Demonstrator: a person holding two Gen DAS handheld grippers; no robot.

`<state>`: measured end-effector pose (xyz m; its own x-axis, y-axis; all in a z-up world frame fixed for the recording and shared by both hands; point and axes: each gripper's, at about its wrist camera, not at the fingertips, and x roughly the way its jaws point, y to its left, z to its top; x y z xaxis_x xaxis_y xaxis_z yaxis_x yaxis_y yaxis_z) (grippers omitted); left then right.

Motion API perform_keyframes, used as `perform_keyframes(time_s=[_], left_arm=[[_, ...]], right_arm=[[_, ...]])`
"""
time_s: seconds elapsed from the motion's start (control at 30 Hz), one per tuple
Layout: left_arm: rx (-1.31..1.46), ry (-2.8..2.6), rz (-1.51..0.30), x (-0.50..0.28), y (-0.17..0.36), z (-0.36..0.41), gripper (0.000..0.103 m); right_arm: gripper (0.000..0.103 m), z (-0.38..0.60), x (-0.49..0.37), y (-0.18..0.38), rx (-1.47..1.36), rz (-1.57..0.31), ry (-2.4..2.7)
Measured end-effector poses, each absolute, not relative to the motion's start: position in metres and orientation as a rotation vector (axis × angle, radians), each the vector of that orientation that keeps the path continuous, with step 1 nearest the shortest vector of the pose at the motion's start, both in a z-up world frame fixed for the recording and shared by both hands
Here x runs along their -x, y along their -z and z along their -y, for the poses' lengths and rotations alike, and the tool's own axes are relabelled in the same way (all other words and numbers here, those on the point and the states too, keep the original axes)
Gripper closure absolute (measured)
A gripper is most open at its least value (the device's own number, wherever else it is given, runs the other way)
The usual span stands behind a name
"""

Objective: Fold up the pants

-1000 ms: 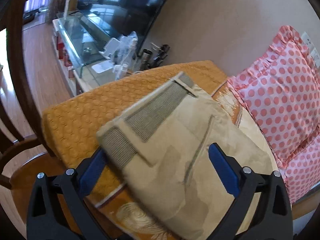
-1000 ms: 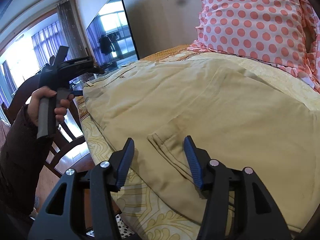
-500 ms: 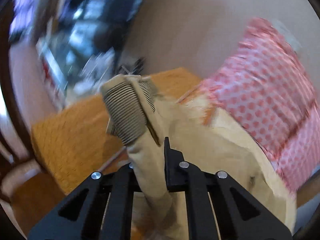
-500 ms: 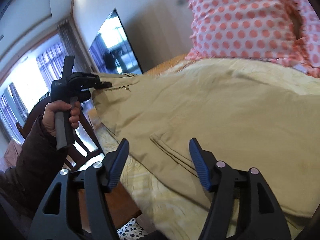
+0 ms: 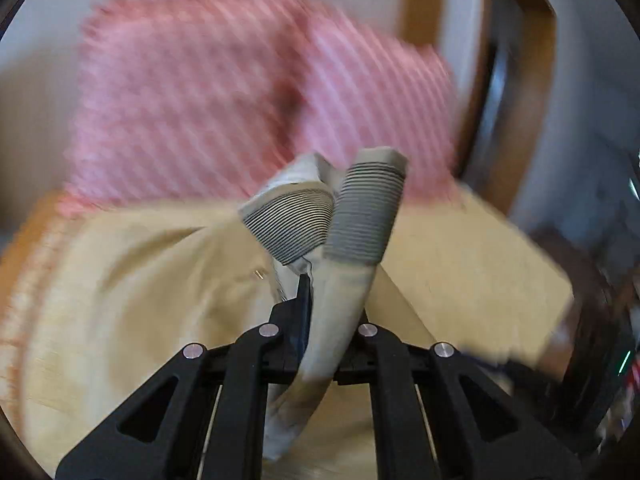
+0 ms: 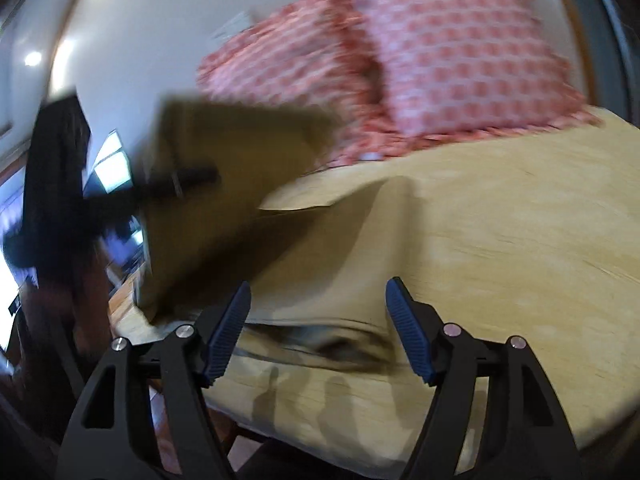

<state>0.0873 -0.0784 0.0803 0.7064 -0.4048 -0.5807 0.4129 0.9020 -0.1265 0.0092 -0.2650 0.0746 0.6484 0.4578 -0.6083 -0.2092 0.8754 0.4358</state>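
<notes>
The beige pants [image 5: 120,280] lie spread over a cushioned seat. My left gripper [image 5: 324,300] is shut on the pants' waistband [image 5: 360,220], whose grey ribbed elastic sticks up past the fingers. In the right wrist view the lifted waist end [image 6: 224,168] hangs in the air, blurred, carried over the rest of the pants [image 6: 500,232]. My right gripper [image 6: 316,328] is open and empty, low over the near folded edge of the pants [image 6: 320,336].
Pink dotted pillows [image 5: 200,100] [image 6: 440,60] lean on the wall behind the pants. The person's left arm and gripper [image 6: 52,184] show dark and blurred at the left. A wooden frame [image 5: 520,80] stands at the right.
My left gripper closed on the waistband, lifted it and swung it toward the pillows. My right gripper stayed open and shifted along the pants' near edge.
</notes>
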Motion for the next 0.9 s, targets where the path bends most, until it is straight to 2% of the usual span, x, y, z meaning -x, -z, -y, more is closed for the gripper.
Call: perform_keyframes(time_s=[0.03,0.1,0.27,0.3,0.43,0.53,0.57,0.63,0.8,0.9], left_arm=[[-0.052,0.486,-0.716,-0.088,-0.055,0.096,0.096],[-0.108,0.508,-0.749,-0.082,-0.030,0.113,0.096],[-0.146,0.454,-0.713,-0.075,-0.032,0.115,0.095],[-0.159,0.448,-0.727,-0.074,-0.029,0.117,0.091],[-0.240,0.420,-0.684,-0.052,-0.020,0.133,0.084],[-0.225,0.474,-0.667,-0.030,-0.020,0.126,0.083],[-0.207,0.513,-0.668,-0.025,-0.023,0.121,0.076],[-0.161,0.583,-0.669,-0.009,-0.027,0.107,0.015],[-0.055,0.455,-0.540,-0.002,-0.053,0.047,0.013],[0.021,0.314,-0.573,-0.037,-0.051,0.012,0.012]], right_arm=[[0.033,0.275,-0.010,-0.070,-0.354,-0.788,-0.352],[0.033,0.289,-0.010,-0.064,-0.373,-0.799,-0.316],[0.033,0.309,-0.010,-0.058,-0.410,-0.795,-0.270],[0.032,0.312,-0.010,-0.058,-0.413,-0.788,-0.264],[0.030,0.320,-0.011,-0.066,-0.415,-0.755,-0.228],[0.030,0.330,-0.014,-0.073,-0.420,-0.735,-0.202],[0.030,0.332,-0.016,-0.076,-0.422,-0.725,-0.199],[0.030,0.331,-0.022,-0.083,-0.418,-0.708,-0.206],[0.030,0.299,-0.045,-0.093,-0.417,-0.719,-0.380],[0.026,0.264,-0.063,-0.086,-0.412,-0.777,-0.528]])
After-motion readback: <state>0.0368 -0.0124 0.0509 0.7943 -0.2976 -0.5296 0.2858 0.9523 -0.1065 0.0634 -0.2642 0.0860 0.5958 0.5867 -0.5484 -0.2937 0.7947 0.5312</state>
